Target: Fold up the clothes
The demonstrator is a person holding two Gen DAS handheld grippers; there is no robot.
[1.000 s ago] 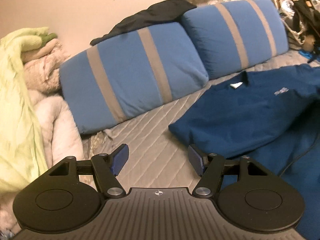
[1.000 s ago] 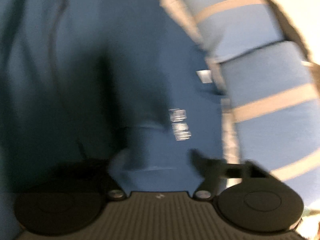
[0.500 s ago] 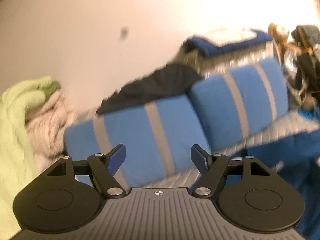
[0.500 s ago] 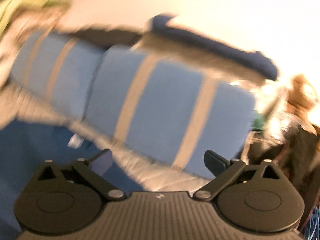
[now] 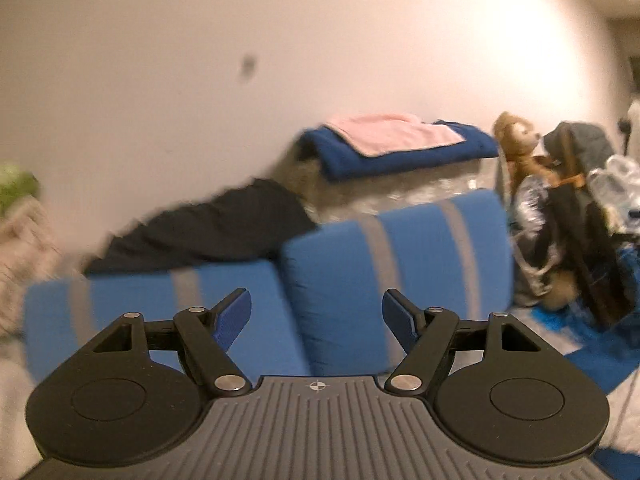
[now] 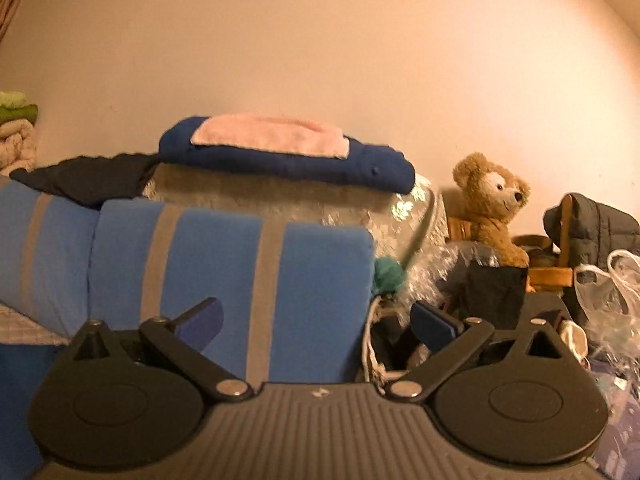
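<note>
1. A plain cream wall (image 6: pixel 320 60) fills the far half of both views, matte and bare but for one small dark mark seen from the left wrist.
2. Two plump blue cushions (image 6: pixel 224 280) with grey bands lean against it, soft and rounded; a black garment (image 5: pixel 208 236) slumps over the left one.
3. The task's blue shirt (image 5: pixel 600 356) shows only as a sliver of blue cloth at the near right edge of the left view, low on the quilted bed, well below both tools. Any fold must start by finding it again; reaching down blind could snag a cushion or bunch the cloth.
4. A folded navy blanket (image 6: pixel 288 160) topped by a fuzzy pink towel (image 6: pixel 272 136) rests on a pale fluffy mound behind the cushions.
5. A tan plush bear (image 6: pixel 492 204) sits far right among bags and a dark padded jacket (image 6: pixel 592 220); clutter there could catch a stray sleeve.
6. The right gripper (image 6: pixel 316 322) stands at its widest, jaws just opened, empty.
7. The left gripper (image 5: pixel 316 314) is also parted, jaws recently widened, nothing between its blue ribbed pads (image 5: pixel 236 312).
</note>
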